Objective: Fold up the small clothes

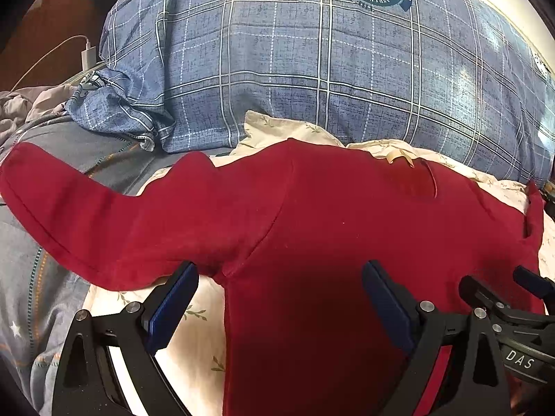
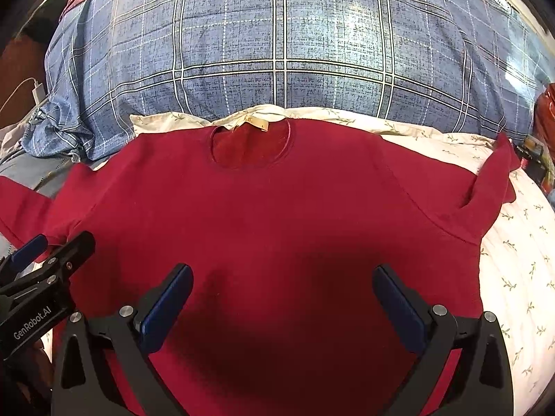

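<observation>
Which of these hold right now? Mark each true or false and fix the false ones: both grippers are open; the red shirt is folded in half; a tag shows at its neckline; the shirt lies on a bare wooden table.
1. Both grippers are open. True: left gripper and right gripper stand wide apart, holding nothing.
2. The red shirt is folded in half. False: it lies spread flat, sleeves out.
3. A tag shows at its neckline. True.
4. The shirt lies on a bare wooden table. False: it lies on a floral sheet.

Blue plaid duvet (image 2: 277, 52) on floral sheet (image 2: 520, 260), sunlit.
</observation>
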